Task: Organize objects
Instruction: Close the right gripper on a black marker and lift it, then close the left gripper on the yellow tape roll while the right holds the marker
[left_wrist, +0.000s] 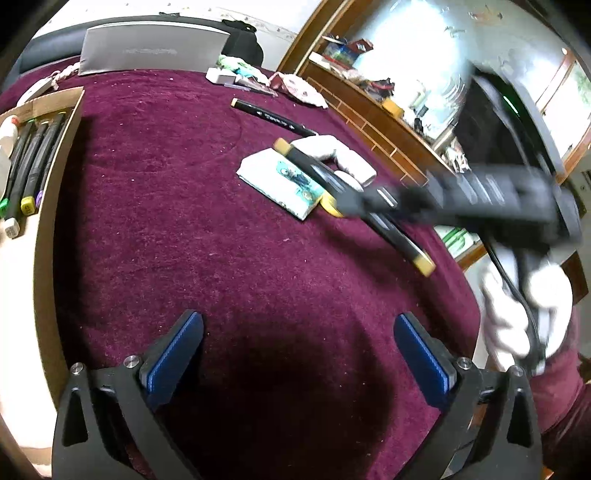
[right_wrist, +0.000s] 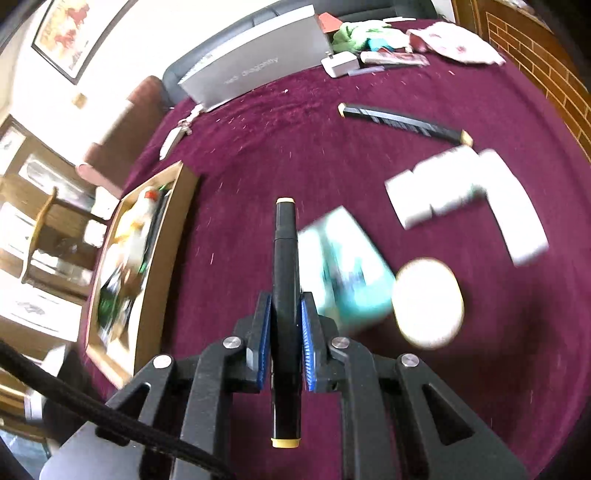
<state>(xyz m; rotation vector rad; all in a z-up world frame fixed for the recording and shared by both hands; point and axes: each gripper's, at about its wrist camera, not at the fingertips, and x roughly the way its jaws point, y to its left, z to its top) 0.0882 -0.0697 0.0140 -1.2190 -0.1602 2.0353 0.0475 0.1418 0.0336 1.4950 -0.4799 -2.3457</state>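
1. our right gripper (right_wrist: 284, 325) pinches a black marker (right_wrist: 285, 258) above the maroon cloth (right_wrist: 258, 147).
2. our left gripper (left_wrist: 295, 354) hangs spread, holding nothing.
3. the cardboard box (right_wrist: 162, 258) at left holds what look like markers; blur hides detail.

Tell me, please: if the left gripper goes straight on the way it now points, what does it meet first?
Probably only the maroon cloth. The left gripper is open, with nothing between its fingers; bare cloth lies ahead. The small printed box sits farther on, to the right, though depth is uncertain.
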